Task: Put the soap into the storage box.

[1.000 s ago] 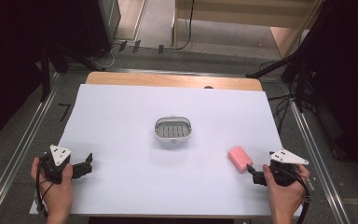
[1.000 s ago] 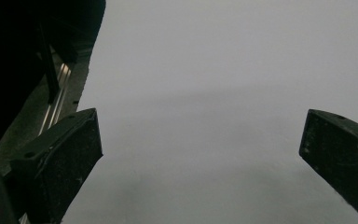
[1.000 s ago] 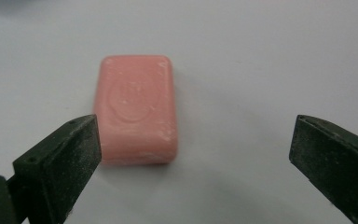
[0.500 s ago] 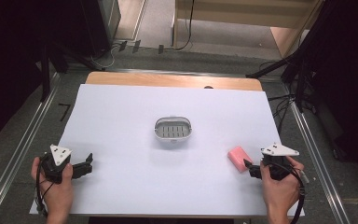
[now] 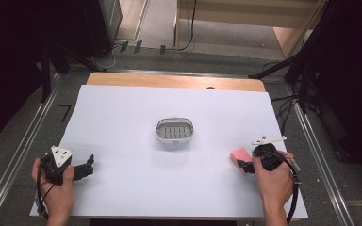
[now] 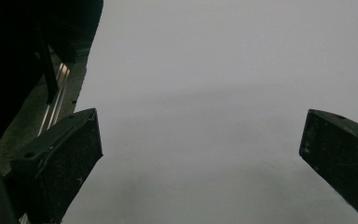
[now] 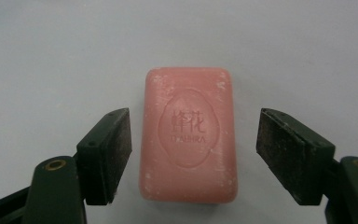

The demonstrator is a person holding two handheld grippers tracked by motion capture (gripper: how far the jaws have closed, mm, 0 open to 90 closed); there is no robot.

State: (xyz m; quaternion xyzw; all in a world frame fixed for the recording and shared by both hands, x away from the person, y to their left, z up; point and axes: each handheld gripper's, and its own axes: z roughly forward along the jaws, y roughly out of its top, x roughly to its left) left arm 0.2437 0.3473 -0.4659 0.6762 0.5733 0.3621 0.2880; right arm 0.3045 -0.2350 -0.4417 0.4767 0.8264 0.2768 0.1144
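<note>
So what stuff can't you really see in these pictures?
- Underside of the pink soap bar: right gripper view, it lies flat on the white sheet.
- Inside of the soap dish: high view, too small to tell more than dark slots.
- Right gripper jaws: high view, mostly hidden by the hand and soap.
- Left gripper jaw bases: left gripper view, cut off by the bottom edge.

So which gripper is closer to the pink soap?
The right. The right gripper has its open jaws on either side of the pink soap, not yet pinching it. The left gripper sits open at the table's near left, far across the white sheet.
</note>
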